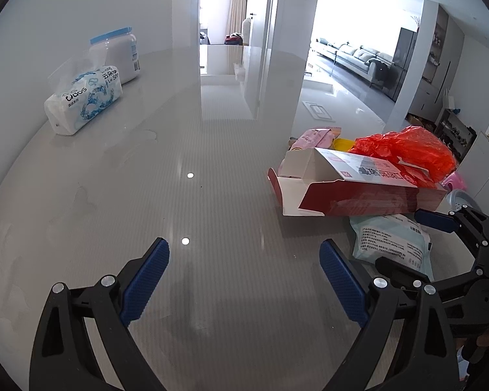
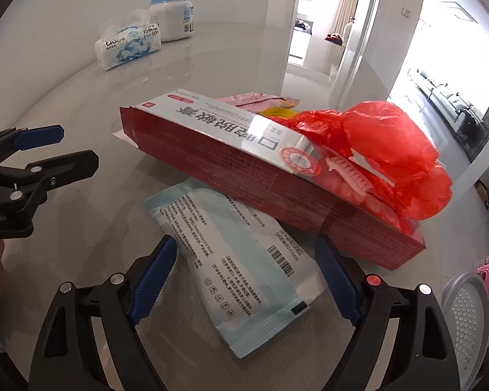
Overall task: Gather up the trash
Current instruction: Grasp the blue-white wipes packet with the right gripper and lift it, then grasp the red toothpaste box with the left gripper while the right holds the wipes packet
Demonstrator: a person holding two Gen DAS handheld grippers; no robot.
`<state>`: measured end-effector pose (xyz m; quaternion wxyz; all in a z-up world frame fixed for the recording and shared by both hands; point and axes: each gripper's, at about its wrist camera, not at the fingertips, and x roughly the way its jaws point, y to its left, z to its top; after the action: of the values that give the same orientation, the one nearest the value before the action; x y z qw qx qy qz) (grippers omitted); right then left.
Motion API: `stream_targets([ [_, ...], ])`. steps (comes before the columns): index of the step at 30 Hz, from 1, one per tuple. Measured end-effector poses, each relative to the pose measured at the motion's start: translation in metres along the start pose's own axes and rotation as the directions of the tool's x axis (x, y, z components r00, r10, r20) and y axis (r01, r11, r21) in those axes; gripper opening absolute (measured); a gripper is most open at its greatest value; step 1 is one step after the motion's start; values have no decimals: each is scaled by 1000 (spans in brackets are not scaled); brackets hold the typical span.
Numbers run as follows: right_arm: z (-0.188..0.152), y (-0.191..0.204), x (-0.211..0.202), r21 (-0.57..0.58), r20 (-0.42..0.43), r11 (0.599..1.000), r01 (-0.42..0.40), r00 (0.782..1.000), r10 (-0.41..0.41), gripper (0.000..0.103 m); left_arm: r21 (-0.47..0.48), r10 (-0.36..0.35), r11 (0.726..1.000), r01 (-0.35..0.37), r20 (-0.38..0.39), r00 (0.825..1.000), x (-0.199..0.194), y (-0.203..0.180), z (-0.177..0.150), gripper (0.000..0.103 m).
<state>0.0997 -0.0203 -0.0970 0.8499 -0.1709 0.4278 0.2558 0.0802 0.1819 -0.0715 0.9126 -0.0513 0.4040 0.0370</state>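
At the far left of the worktop, against the wall, a pack of tissues lies in front of a white jar with a blue lid; both look like household goods rather than rubbish and stand well apart from everything else. The left claw hangs over bare surface with its jaws wide and nothing between them. To its right lies the trash heap: a pale blue flat packet printed with text and a barcode lies flat on the worktop, its far end tucked under a long red and white carton with an open end flap. A crumpled red plastic bag sits on the carton's far right end, and pink wrappers with something yellow show behind it. The right claw points down at the packet, jaws spread wide on either side of it, pads not yet pressing. The step in hand seems to be the first pick from the heap. The next move likely calls for lowering, closing on the packet's edges and sliding it out from beneath the carton without dragging the pile. A mesh bin shows at the far right, below the worktop's edge.
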Motion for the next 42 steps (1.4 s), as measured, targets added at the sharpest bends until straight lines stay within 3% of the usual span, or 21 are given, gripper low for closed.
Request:
stream_targets([
  [8,9,4,11,4,-26,999,-37,999,37,82,-9,-2,1000,2,2,1000,-1,3,-1,92],
  [12,8,7,8,10,-21,998,-58,998,58,63,-13,-2,1000,2,5,1000,-3,5,-1,92],
  [14,5,10,3,14,-9,998,-55,998,55,58,-17,-3,1000,4,6,1000,-5,6,-1,92],
  [19,-11,16,-14,47,23,996,-74,997,73,51,2,-6,1000,6,18,1000,-12,6,1,92],
  [26,-46,11,-46,201,79,975,-96,994,82,50,90,-60,994,57,24,998,-16,-5,5,92],
  [33,-76,-2,-74,337,123,937,-89,991,49,50,204,-168,966,161,19,986,-17,-28,13,92],
  [39,-94,-10,-96,385,151,919,-83,988,26,50,322,-261,913,251,-12,965,-8,-46,28,93],
  [42,-102,-15,-105,401,159,913,-75,987,11,50,377,-275,887,266,-31,961,3,-57,34,93],
])
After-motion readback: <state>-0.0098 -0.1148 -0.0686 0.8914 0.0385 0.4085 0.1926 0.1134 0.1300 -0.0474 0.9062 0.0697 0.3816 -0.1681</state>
